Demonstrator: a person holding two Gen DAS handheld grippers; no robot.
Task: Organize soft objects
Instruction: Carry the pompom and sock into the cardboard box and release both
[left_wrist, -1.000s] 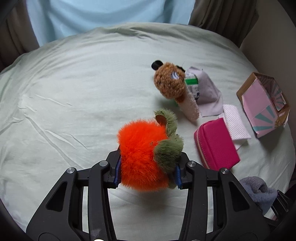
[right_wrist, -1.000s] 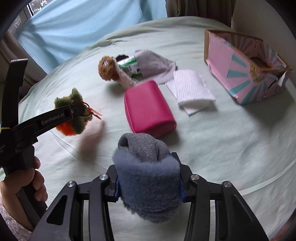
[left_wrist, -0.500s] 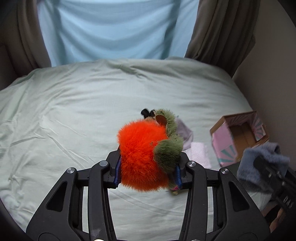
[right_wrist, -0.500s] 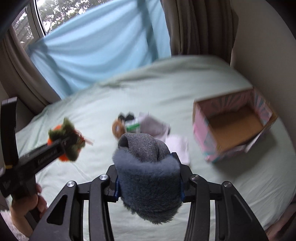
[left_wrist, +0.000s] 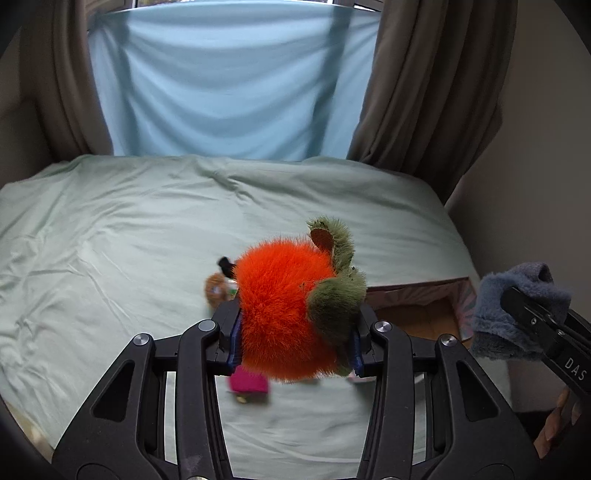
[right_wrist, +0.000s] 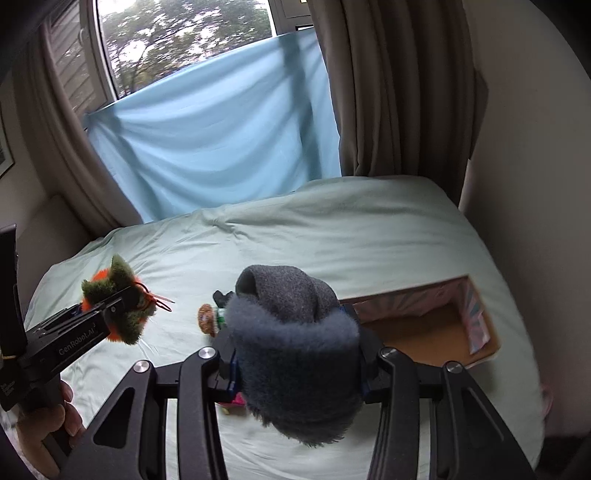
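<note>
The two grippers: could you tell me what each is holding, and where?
Left gripper clamps the orange plush across its body; right gripper clamps the grey fuzzy sock across its cuff.

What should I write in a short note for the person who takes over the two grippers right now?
Left gripper: fingers shut on the orange and green plush toy, held above the bed.
Right gripper: fingers shut on the grey fuzzy sock, also in the air.
The pink cardboard box lies open at the right and looks empty.
On the bed: a small brown plush and a pink pouch, mostly hidden.
Done: both items picked up. Left: probably put them in the box, then the rest.
</note>
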